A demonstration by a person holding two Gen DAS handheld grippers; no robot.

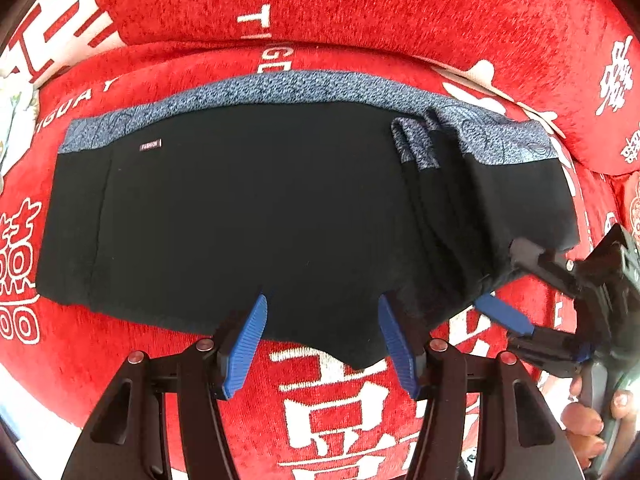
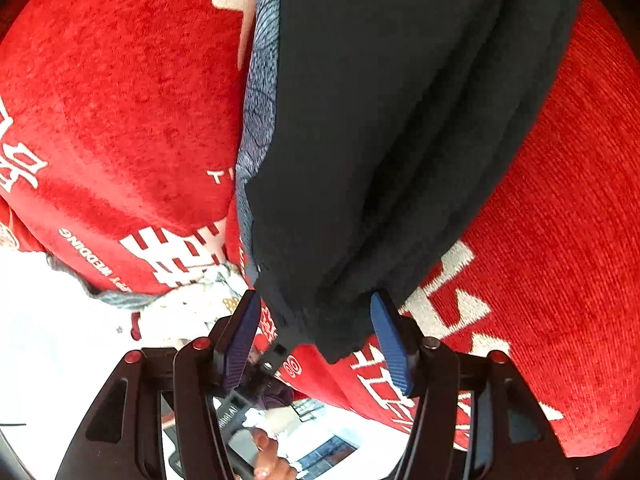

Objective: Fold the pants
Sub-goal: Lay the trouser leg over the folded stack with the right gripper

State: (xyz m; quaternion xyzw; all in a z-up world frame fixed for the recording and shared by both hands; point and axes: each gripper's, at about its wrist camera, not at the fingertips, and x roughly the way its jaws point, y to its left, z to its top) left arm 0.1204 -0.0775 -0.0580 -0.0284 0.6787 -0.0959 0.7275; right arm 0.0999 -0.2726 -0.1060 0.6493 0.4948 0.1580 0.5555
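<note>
Both tools open, pants (image 1: 248, 208) on red cover (image 1: 360, 4).

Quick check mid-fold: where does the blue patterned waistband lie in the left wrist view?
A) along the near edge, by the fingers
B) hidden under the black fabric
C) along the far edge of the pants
C: the waistband runs along the far edge of the black pants, toward the red cushion.

The black pants (image 1: 248, 216) lie spread across a red cover (image 1: 360, 0) printed with white characters, their blue-grey patterned waistband (image 1: 280, 86) along the far edge. The left gripper (image 1: 322, 340) has its jaws wide apart over the near hem. At the right, the right gripper (image 1: 506, 286) reaches to the bunched, folded-over fabric.
</note>
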